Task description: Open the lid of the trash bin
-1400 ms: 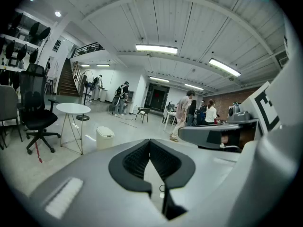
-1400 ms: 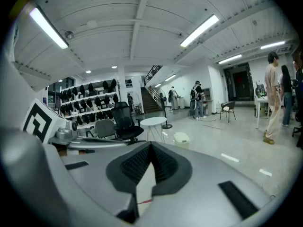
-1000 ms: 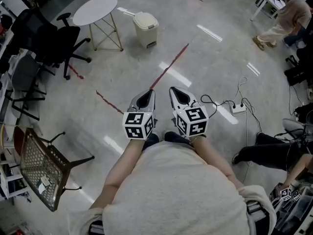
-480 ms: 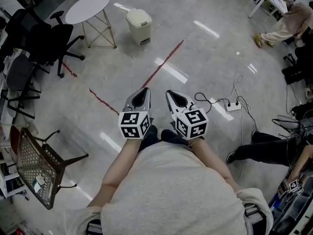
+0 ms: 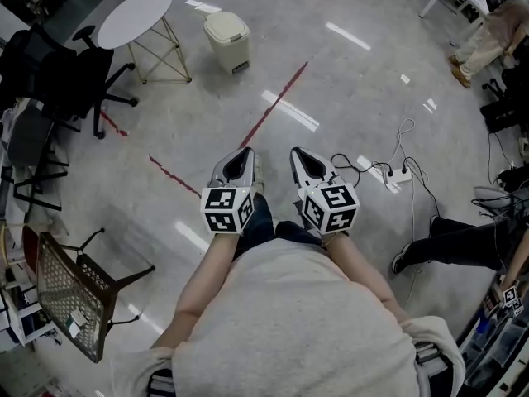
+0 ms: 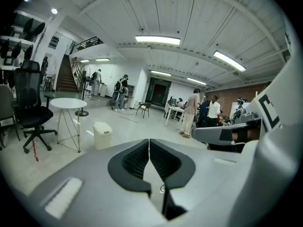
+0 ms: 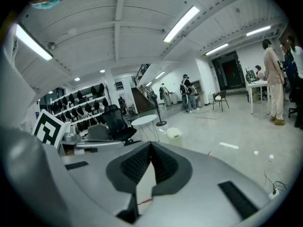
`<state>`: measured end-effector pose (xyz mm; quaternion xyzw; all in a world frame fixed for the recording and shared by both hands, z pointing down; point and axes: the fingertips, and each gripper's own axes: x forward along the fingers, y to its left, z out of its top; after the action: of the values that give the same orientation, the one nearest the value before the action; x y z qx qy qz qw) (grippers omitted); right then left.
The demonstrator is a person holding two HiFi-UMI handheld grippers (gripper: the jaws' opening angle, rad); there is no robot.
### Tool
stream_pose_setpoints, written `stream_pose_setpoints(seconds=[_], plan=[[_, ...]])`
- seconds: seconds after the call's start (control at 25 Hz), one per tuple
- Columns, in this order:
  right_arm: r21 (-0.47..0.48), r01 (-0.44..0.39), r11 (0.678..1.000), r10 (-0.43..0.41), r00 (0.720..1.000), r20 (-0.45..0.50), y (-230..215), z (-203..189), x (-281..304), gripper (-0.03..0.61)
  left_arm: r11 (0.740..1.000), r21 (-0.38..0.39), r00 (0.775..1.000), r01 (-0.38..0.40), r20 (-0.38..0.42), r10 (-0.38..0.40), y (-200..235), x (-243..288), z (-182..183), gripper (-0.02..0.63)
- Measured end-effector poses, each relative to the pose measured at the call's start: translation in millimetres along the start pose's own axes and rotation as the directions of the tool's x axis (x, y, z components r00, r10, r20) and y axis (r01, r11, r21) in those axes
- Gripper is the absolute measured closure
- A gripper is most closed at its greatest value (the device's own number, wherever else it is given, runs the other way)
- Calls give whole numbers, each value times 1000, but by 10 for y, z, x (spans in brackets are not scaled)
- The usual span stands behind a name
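Note:
A cream trash bin [image 5: 226,41] with its lid down stands on the floor far ahead, next to a round white table [image 5: 135,17]. The bin shows small in the left gripper view [image 6: 102,134] and in the right gripper view [image 7: 173,136]. Both grippers are held close to the person's body, well short of the bin. My left gripper [image 5: 242,156] is shut with nothing between its jaws. My right gripper [image 5: 299,156] is shut and empty too, side by side with the left.
Black office chairs [image 5: 62,77] stand at the left, and a tipped mesh chair [image 5: 70,286] lies near left. A power strip with cables [image 5: 397,174] lies on the floor at right. Red tape lines [image 5: 273,104] cross the floor. People stand at the far right [image 5: 492,27].
The view has advanced across the floor; the bin and table have shifted left and up in the head view. Both grippers stay shut in front of the body.

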<state>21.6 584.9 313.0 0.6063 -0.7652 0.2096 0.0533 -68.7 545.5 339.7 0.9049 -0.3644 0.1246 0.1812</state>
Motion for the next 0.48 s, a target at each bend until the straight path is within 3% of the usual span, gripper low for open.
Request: stream_pose_setpoints(seconds=[0.2,0.48], plan=[[-10,-8,1000,8,1000,-26,-174,116,577,572,997,13,997,79,-9,-79,204,548,188,604],[-45,-46,998,44,998,-53,-317,689,1755,572,994,6,994,108,21,-108,949,1347,926,604]])
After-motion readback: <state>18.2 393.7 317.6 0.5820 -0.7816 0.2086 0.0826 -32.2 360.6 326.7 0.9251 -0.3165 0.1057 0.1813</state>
